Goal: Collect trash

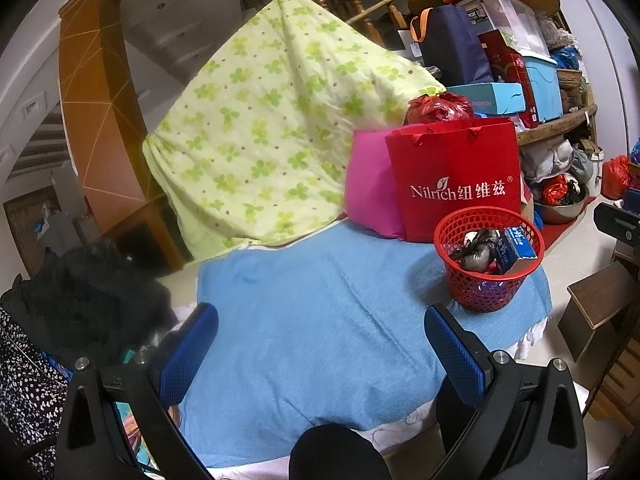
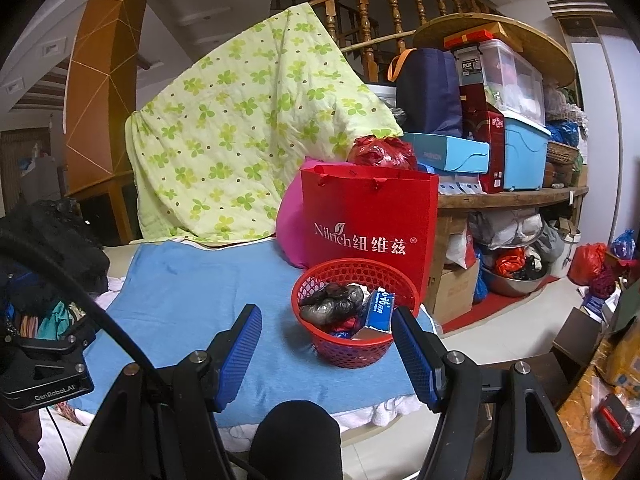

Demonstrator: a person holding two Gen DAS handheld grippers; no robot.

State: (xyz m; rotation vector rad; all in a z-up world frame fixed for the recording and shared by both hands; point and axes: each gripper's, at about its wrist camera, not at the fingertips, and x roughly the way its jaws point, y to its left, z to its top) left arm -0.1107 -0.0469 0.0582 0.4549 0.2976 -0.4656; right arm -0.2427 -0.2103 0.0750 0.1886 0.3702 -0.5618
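Two tools spread empty, red basket (image 2: 354, 312) upright, blue box (image 2: 378, 312) tilted inside

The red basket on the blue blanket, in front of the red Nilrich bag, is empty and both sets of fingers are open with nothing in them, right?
Not quite: the red basket is not empty. The right wrist view shows a crumpled black bag and a blue and white box inside it. The rest holds: it sits on the blue blanket before the red Nilrich bag, and both the left gripper and right gripper are open, holding nothing.
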